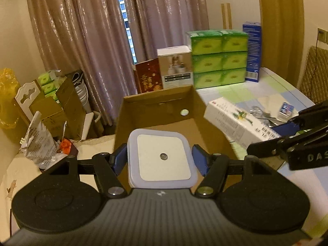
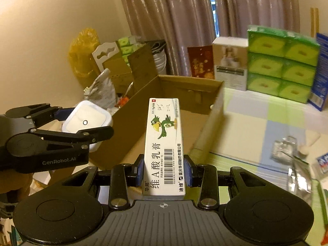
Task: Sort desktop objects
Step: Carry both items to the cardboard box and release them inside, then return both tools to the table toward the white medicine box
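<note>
My left gripper [image 1: 158,158] is shut on a white square night light [image 1: 162,157] and holds it over the near end of an open cardboard box [image 1: 160,110]. From the right wrist view the left gripper [image 2: 86,123] holds the night light [image 2: 87,121] at the box's left wall. My right gripper [image 2: 164,169] is shut on a long white ointment box with a green parrot [image 2: 164,145], held above the cardboard box [image 2: 190,102]. In the left wrist view the ointment box [image 1: 239,121] and right gripper [image 1: 287,131] are at the right.
Stacked green tissue packs [image 1: 218,59], a white product box [image 1: 176,67], a red card [image 1: 147,75] and a blue carton [image 1: 252,53] stand behind the box. Foil blister packs [image 2: 291,157] lie on the checkered tablecloth [image 2: 246,123] at right. Clutter and cartons [image 1: 57,102] fill the left.
</note>
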Demonstrator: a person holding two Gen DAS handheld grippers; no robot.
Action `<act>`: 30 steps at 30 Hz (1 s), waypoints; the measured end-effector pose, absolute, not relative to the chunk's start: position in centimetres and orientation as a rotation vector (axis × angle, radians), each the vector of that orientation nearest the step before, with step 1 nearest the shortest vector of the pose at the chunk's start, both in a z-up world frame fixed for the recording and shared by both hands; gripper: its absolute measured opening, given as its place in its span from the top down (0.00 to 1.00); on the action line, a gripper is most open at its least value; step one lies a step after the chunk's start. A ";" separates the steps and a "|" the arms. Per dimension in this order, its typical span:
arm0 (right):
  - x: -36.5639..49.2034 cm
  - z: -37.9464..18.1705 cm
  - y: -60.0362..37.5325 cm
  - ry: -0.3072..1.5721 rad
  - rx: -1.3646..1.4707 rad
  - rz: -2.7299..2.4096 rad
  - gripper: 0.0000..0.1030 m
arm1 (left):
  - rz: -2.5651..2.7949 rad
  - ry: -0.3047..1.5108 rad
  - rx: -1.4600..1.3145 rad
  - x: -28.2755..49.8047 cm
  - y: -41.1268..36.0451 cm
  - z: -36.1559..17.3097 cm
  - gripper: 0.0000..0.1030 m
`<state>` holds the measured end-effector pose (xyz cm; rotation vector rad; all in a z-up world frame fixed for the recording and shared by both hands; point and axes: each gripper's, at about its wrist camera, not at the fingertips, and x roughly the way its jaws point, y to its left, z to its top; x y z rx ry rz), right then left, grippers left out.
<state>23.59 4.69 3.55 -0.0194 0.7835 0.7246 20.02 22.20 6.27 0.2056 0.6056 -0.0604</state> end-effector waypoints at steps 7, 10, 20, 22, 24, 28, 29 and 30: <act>25.4 1.8 6.5 0.815 -0.024 0.709 0.66 | -0.073 0.633 0.158 22.5 24.7 3.6 0.38; 25.8 1.3 6.9 0.826 -0.017 0.708 0.66 | -0.082 0.628 0.147 22.9 24.8 2.7 0.38; 26.3 0.9 6.9 0.817 0.050 0.721 0.52 | -0.016 0.593 0.121 21.4 26.5 2.9 0.31; 26.0 1.5 6.1 0.791 0.069 0.712 0.37 | -0.010 0.594 0.109 20.7 26.6 3.1 0.31; 25.3 2.1 4.5 0.767 0.077 0.701 0.35 | -0.007 0.588 0.102 19.8 26.5 3.4 0.31; 23.1 2.4 0.2 0.738 0.082 0.651 0.25 | -0.007 0.569 0.081 17.9 25.5 4.2 0.31; 22.3 2.3 -1.3 0.738 0.084 0.634 0.23 | -0.011 0.561 0.072 17.4 25.1 4.4 0.31; 21.6 2.0 -2.6 0.739 0.086 0.620 0.21 | -0.020 0.551 0.068 16.7 24.6 4.7 0.30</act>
